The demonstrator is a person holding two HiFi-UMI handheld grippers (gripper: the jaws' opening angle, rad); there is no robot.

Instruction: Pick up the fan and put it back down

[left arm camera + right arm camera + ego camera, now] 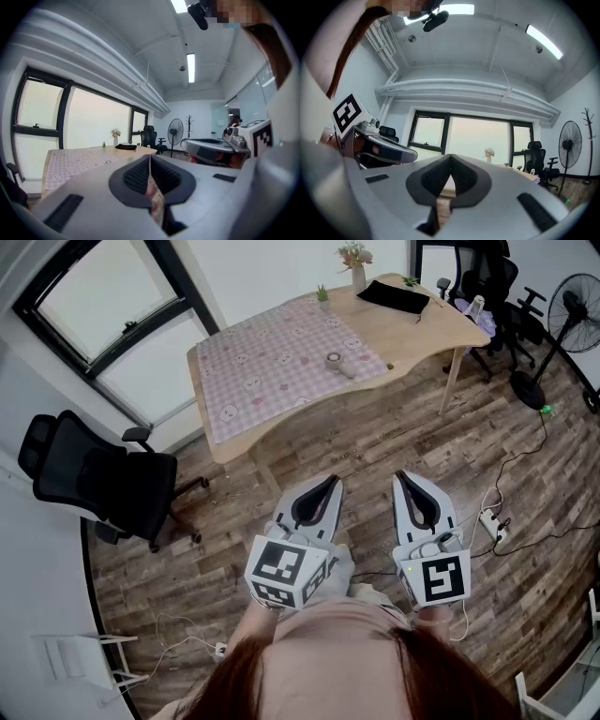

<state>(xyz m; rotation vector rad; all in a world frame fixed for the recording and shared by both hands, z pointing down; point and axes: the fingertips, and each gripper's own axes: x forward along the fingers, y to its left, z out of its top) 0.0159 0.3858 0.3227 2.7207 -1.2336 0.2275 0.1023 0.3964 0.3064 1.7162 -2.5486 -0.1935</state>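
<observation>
One black mesh chair [94,479] stands left. On the curvy wooden desk [427,320], a pink checked cloth [281,362] carries the small pale round-headed fan [339,363]. Two white plastic claws, left claw [330,481] and right claw [401,475], are clenched empty above the plank floor [375,442]; one black pedestal fan [572,306] stands far right

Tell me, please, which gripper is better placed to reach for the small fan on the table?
Left, though narrowly. Both are shut, empty and well short of the table; the small fan on the checked cloth lies more directly ahead of the left gripper than the right gripper.
</observation>
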